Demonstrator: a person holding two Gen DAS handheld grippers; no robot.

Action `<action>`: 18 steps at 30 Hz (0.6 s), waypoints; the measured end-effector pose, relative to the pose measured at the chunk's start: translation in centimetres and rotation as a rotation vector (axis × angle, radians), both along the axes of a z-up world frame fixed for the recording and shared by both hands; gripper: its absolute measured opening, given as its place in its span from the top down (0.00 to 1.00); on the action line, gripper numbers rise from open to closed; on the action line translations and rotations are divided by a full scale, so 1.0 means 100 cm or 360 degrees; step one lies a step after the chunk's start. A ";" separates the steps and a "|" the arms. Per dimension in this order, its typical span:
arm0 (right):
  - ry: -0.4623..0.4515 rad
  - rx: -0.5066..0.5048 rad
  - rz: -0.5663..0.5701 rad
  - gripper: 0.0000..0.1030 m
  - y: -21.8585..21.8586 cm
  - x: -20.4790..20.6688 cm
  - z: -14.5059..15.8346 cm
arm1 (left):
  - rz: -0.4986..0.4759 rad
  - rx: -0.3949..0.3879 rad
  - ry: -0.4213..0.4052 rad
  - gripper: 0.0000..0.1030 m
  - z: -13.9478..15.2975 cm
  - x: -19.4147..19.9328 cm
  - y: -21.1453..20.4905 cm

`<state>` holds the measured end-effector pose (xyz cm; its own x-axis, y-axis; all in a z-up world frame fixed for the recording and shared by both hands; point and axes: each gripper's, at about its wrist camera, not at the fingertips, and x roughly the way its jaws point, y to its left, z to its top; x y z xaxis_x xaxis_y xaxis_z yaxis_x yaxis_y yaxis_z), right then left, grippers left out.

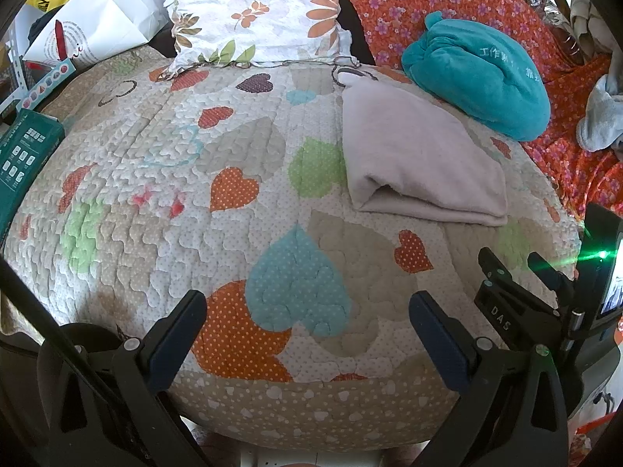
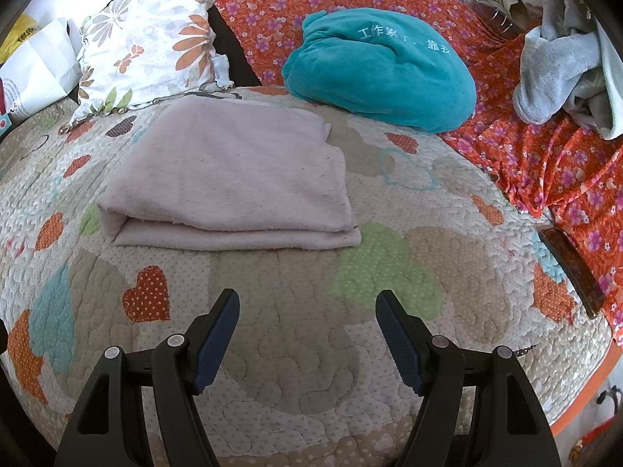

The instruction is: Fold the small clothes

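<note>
Right gripper (image 2: 307, 311) and left gripper (image 1: 307, 311), both spread and empty, over heart-patterned quilt (image 2: 311, 369); folded pale-pink garment (image 2: 229, 179): likely soft, light, limp—grasp at a corner of its layered near edge.

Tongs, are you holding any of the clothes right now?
No. Both are open and empty: the left tongs and the right tongs hover over the quilt, short of the folded pale cloth.

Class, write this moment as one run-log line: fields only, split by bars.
left gripper: open, empty | right gripper: open, empty | pink cloth: folded, flat on quilt | teal cushion: behind cloth
</note>
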<state>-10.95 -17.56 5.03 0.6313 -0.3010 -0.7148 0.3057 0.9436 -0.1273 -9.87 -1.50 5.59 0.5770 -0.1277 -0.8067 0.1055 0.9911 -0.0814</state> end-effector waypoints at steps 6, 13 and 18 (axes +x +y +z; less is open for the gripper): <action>0.0004 0.0004 0.0015 0.25 0.000 0.003 -0.002 | -0.0002 0.0004 -0.0004 0.00 0.001 0.000 -0.001; 0.0004 0.0007 0.0018 0.25 -0.001 0.003 -0.002 | -0.0018 0.0017 -0.0012 0.00 0.004 0.001 -0.002; 0.0009 0.0008 0.0025 0.25 -0.001 0.004 -0.003 | 0.0005 0.0006 0.0013 0.00 0.000 0.003 0.003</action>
